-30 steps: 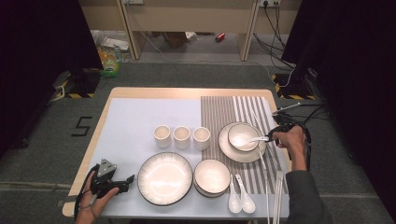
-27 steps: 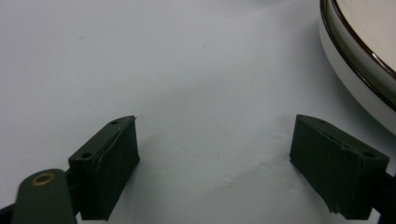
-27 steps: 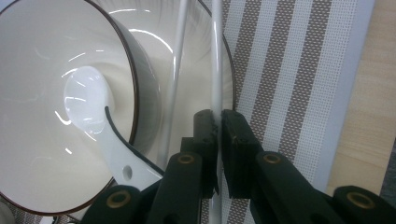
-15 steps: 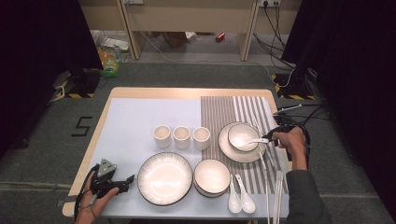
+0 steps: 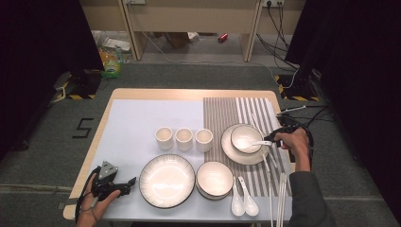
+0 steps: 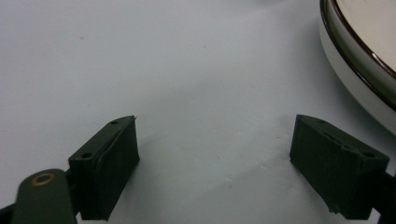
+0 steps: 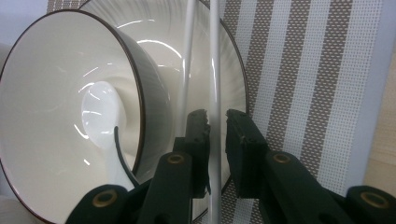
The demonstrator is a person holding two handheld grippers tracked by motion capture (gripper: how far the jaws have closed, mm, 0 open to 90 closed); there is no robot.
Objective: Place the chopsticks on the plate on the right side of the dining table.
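A white spoon (image 5: 248, 142) (image 7: 100, 112) rests inside a dark-rimmed bowl (image 5: 239, 131) (image 7: 46, 93) that stands on a plate (image 5: 231, 153) (image 7: 163, 46) on the striped mat. My right gripper (image 5: 270, 142) (image 7: 216, 121) sits at the bowl's right side, by the spoon's handle end. Its jaws have just been opening and stand a narrow gap apart. A thin white chopstick (image 7: 214, 46) runs through that gap, with the pads not pressing on it. At the table's front left my left gripper (image 5: 130, 183) (image 6: 215, 158) rests wide open over bare white cloth.
Three cups (image 5: 184, 138) stand in a row mid-table. A large plate (image 5: 166, 179) (image 6: 359, 51) lies just right of the left gripper, with stacked bowls (image 5: 214, 178) beside it. Two spoons (image 5: 241, 201) and more chopsticks (image 5: 279, 198) lie on the striped mat (image 5: 236, 111).
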